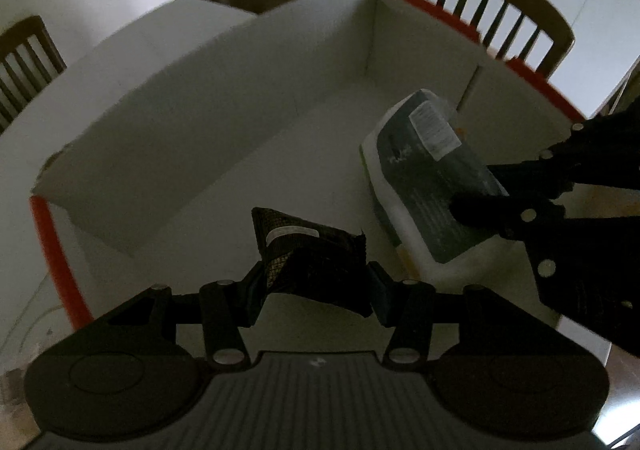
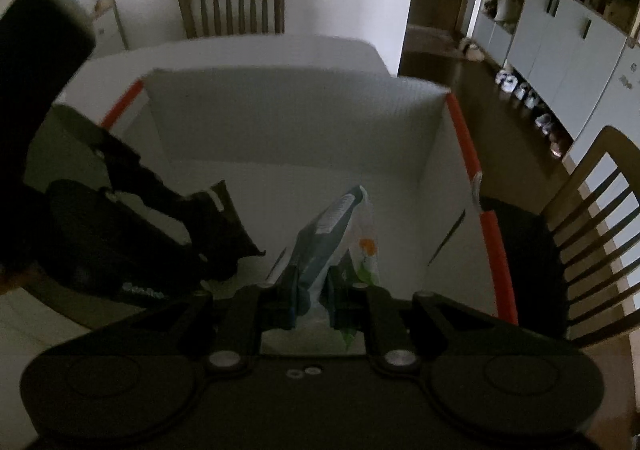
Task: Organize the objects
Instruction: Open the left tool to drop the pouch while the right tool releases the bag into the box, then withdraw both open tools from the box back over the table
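A white cardboard box (image 1: 224, 97) with orange-taped rims sits on a white table; it also shows in the right wrist view (image 2: 288, 121). My left gripper (image 1: 316, 286) is shut on a dark patterned packet (image 1: 308, 254) and holds it over the box's near side. My right gripper (image 2: 312, 298) is shut on a dark grey and white pack (image 2: 320, 246) with a label, held inside the box. In the left wrist view that pack (image 1: 428, 169) hangs at the right, with the right gripper's fingers (image 1: 492, 211) on it. In the right wrist view the dark packet (image 2: 224, 226) is at the left.
Wooden chairs stand beyond the table (image 1: 496, 5), (image 2: 232, 5) and at the right (image 2: 592, 234). The box's white flap (image 1: 120, 89) folds outward on the far side. Shoes and cabinets line the floor behind (image 2: 528, 101).
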